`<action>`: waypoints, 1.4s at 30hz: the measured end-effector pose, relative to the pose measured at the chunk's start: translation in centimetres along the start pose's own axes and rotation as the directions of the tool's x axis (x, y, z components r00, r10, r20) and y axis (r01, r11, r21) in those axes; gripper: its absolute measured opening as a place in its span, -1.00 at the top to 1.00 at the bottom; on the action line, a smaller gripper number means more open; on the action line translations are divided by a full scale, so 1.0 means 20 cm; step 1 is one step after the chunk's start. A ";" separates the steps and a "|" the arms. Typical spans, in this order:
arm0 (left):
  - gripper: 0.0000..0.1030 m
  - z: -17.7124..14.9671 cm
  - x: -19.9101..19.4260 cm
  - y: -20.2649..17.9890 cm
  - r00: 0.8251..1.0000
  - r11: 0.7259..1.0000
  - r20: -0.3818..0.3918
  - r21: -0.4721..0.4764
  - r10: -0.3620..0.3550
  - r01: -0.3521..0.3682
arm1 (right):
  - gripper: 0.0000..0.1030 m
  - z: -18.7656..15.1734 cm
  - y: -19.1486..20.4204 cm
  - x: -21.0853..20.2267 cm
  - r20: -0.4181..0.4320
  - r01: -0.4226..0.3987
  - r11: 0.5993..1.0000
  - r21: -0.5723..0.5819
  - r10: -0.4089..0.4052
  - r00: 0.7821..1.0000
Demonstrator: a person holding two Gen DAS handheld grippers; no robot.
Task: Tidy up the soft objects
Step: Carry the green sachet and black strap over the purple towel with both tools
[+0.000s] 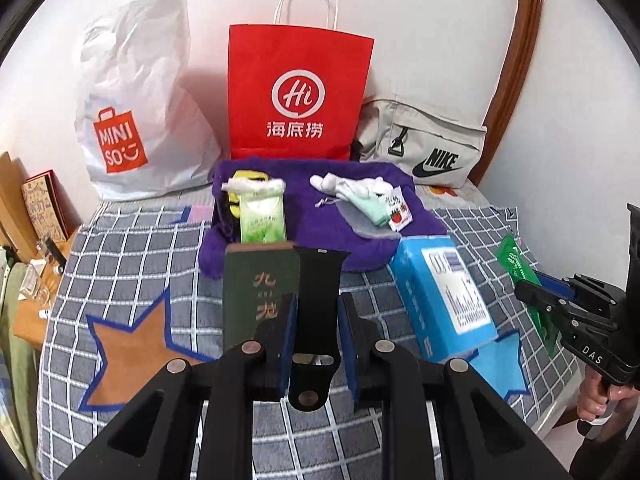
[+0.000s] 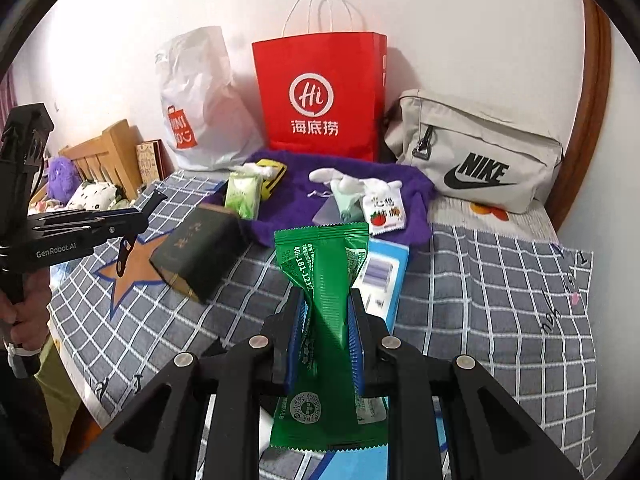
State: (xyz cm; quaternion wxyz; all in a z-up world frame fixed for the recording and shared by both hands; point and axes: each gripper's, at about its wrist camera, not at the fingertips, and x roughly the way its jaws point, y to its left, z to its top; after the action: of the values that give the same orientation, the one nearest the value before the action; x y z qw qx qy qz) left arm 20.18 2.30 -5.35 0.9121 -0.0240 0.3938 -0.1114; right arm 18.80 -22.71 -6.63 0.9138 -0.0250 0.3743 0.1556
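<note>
Left gripper [image 1: 316,320] clamped on black watch strap [image 1: 318,300]; right gripper [image 2: 326,316] pinching green sachet [image 2: 324,280]; red paper bag [image 2: 320,92] at twelve o'clock.

Pretty clearly somebody's bedroom at home: a bed with a grey checked blanket [image 2: 480,280] with star patches, a wooden headboard [image 2: 116,148] at its left end with plush toys [image 2: 60,180] beside it, plus shopping bags [image 1: 300,92] and a Nike pouch [image 2: 480,160] lined against the white wall [image 1: 420,20] along the far edge.
</note>
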 end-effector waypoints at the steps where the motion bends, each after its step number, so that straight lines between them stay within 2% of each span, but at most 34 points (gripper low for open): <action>1: 0.61 0.01 0.01 0.00 1.000 1.000 0.003 0.000 -0.001 0.001 | 0.60 0.02 0.00 0.01 0.001 -0.001 1.000 0.000 0.001 1.000; 27: 0.61 0.37 0.25 0.05 1.000 1.000 0.004 -0.009 -0.003 0.003 | 0.60 0.38 -0.06 0.32 0.029 -0.029 0.999 -0.028 0.030 0.999; 42: 0.61 0.63 0.40 0.04 1.000 1.000 0.024 0.021 0.016 -0.017 | 0.60 0.68 -0.16 0.45 0.077 0.013 0.999 -0.038 -0.010 0.997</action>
State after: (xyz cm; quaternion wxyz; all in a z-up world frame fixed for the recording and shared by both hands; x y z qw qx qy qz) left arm 34.78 0.74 -2.38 0.9179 -0.0124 0.3817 -0.1077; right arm 34.96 -21.23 -3.34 0.9277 -0.0388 0.3358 0.1583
